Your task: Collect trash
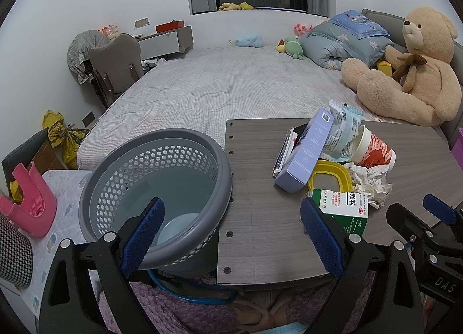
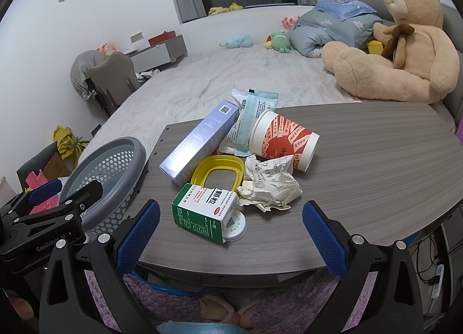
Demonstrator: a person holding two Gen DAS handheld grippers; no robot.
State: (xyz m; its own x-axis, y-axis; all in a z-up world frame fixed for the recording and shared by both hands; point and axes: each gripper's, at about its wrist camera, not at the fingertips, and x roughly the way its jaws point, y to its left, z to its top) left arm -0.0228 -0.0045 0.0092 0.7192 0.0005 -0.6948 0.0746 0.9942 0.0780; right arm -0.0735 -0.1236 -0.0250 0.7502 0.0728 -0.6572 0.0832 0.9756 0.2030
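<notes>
wood-grain table [image 2: 361,160] beside bed [image 1: 208,85]; left gripper [image 1: 231,235] and right gripper [image 2: 231,235] jaws apart.

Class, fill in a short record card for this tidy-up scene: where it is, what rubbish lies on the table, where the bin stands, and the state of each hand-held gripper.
setting: bedroom, grey wooden table in front of a bed
rubbish: green medicine box, crumpled paper, paper cup on its side, lilac carton, yellow lid, wrapper
bin: grey basket beside the table's left edge
left hand-held gripper: open, holding nothing
right hand-held gripper: open, holding nothing
</notes>
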